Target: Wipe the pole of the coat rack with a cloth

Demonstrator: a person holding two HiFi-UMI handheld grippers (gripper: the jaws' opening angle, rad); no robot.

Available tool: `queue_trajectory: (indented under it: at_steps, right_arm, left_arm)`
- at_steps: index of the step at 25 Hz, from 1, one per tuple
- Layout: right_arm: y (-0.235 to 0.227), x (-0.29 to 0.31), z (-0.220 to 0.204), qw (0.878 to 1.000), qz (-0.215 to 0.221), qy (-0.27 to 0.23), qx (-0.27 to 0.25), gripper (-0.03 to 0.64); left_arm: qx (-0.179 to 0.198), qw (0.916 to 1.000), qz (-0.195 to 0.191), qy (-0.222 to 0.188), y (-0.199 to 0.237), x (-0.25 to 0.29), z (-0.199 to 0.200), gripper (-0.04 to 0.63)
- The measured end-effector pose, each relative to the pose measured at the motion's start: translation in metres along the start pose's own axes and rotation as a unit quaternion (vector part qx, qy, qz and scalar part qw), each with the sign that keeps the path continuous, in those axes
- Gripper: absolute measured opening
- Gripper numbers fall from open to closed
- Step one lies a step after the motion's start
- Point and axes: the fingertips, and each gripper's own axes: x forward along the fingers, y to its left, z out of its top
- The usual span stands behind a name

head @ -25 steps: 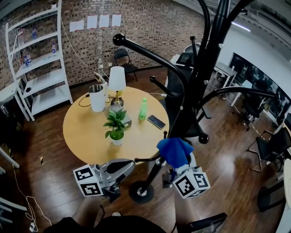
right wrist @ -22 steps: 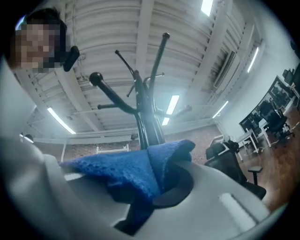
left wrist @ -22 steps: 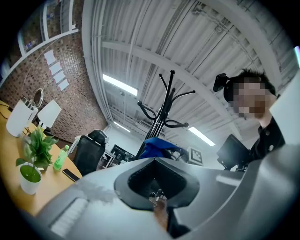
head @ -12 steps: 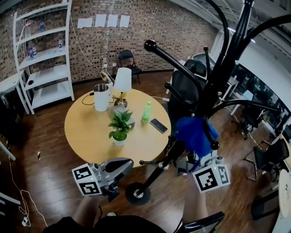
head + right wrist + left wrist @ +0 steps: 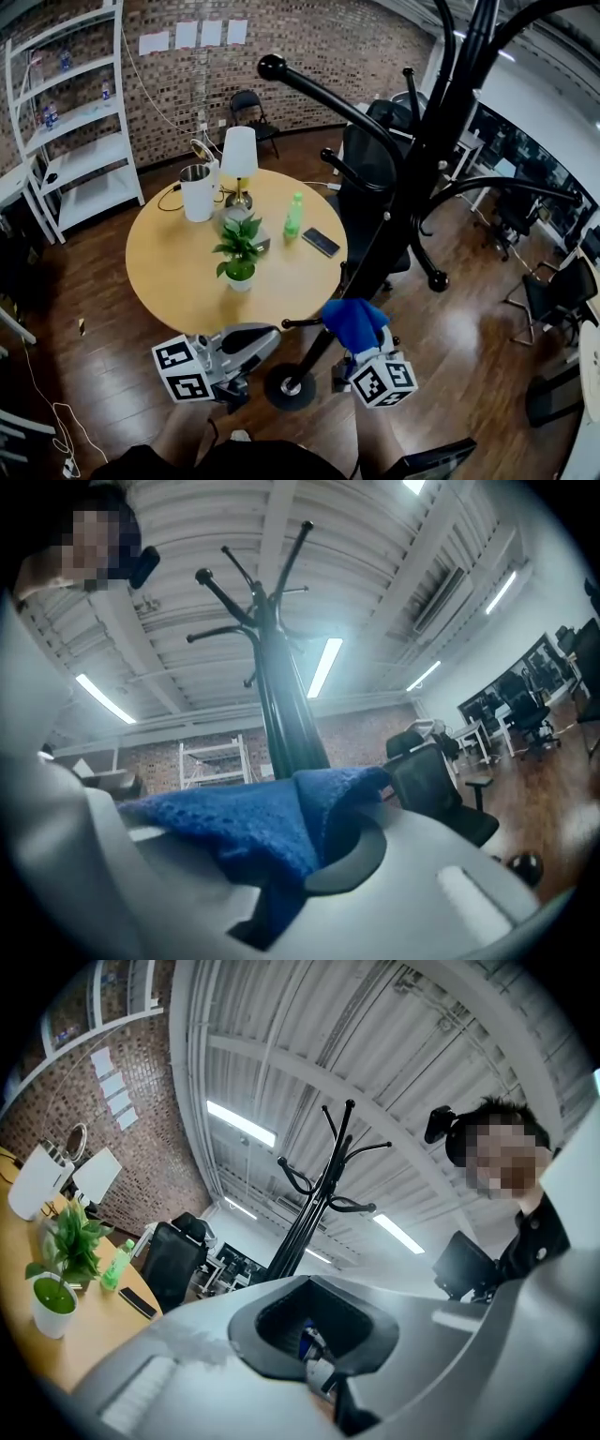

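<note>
The black coat rack's pole [image 5: 427,150] rises from its round base [image 5: 289,386] on the wooden floor, slanting up to the right in the head view. My right gripper [image 5: 354,342] is shut on a blue cloth [image 5: 354,319], which lies against the low part of the pole. In the right gripper view the cloth [image 5: 244,832] drapes over the jaws of the right gripper [image 5: 309,855], and the pole [image 5: 281,714] stands just behind it. My left gripper [image 5: 265,337] hangs left of the base, shut and empty. In the left gripper view the left gripper [image 5: 314,1335] shows the rack [image 5: 314,1208] some way off.
A round wooden table [image 5: 178,281] stands just beyond the rack with a potted plant [image 5: 239,262], kettle [image 5: 197,192], lamp [image 5: 239,155], green bottle [image 5: 293,216] and phone [image 5: 321,242]. A black office chair [image 5: 375,141] is behind the pole. White shelves [image 5: 75,141] line the left wall.
My right gripper rose up the pole with the cloth, then came back down to the low part near the base. The left gripper has stayed in place.
</note>
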Motion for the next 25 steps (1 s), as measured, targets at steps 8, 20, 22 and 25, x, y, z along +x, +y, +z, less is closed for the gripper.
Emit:
queue_trajectory:
  at_steps: [8,20,22,25]
  right_arm:
    - [-0.046,-0.018,-0.115,0.994,-0.052,0.099,0.01,0.025]
    - [0.003,0.002,0.006,1.0,-0.008,-0.016,-0.001,0.025]
    - [0.023,0.009,0.061,0.997,0.014,-0.068,-0.016,0.025]
    - [0.048,0.02,0.133,0.992,0.04,-0.119,-0.034,0.025]
  left_arm:
    - [-0.011,0.9999,-0.003,0.011,-0.001,0.003,-0.011,0.003]
    - [0.001,1.0,0.003,-0.005,-0.009,-0.004,-0.004,0.002]
    - [0.005,0.9999,0.004,-0.009,-0.011,-0.006,-0.001,0.002]
    - [0.01,0.9998,0.006,-0.018,-0.013,-0.011,0.005,0.002]
